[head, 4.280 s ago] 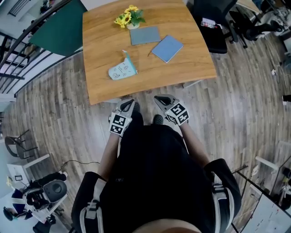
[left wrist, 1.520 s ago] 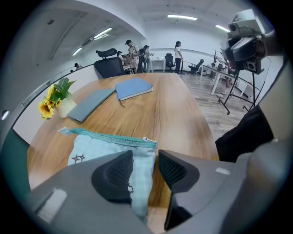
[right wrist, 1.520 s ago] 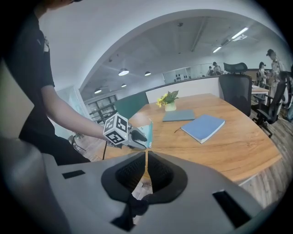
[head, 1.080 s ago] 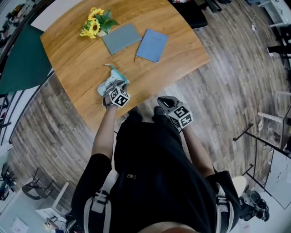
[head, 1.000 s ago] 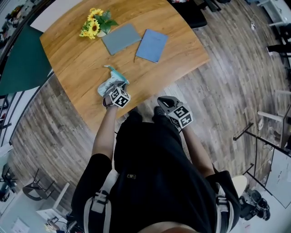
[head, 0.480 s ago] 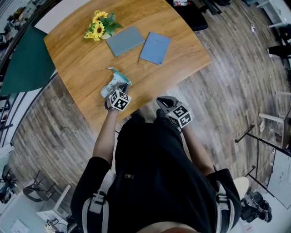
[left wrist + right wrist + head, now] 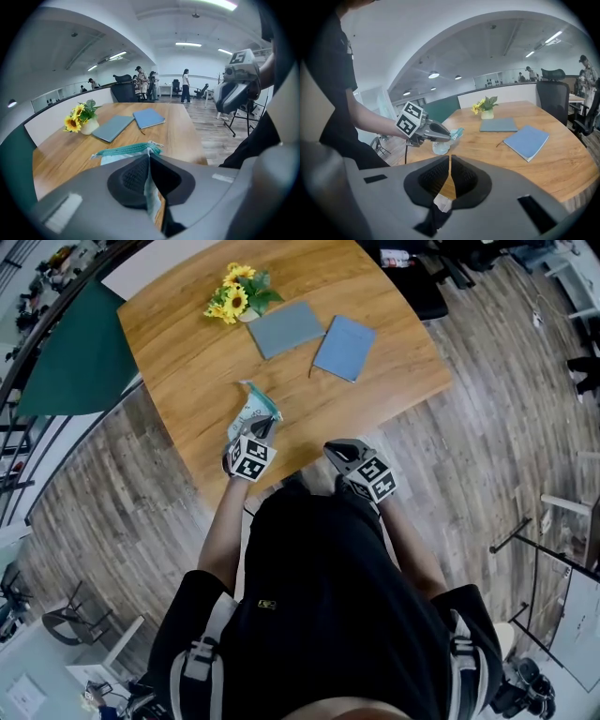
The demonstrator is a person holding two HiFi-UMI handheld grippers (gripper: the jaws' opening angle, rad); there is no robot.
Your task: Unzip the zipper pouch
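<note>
The pouch point(image 7: 253, 412) is pale blue with a teal zipper edge point(image 7: 125, 151). It hangs above the wooden table point(image 7: 187, 343) near its front edge. My left gripper point(image 7: 260, 430) is shut on it; its jaws closed a moment ago, and fabric is pinched between the pads point(image 7: 136, 176). In the right gripper view the pouch point(image 7: 440, 146) droops under the left gripper point(image 7: 450, 137); whether its lower end touches the table is unclear. My right gripper point(image 7: 337, 446) is shut and holds nothing, just off the table's edge, right of the pouch.
A vase of sunflowers point(image 7: 239, 298), a grey notebook point(image 7: 286, 329) and a blue notebook point(image 7: 344, 334) lie at the table's far side. A green panel point(image 7: 70, 362) stands to the left, and office chairs point(image 7: 412, 287) stand beyond the table. Wood floor lies all around.
The left gripper has risen with the pouch, which came up from lying on the table. The right gripper has shifted a little toward the table's edge.
</note>
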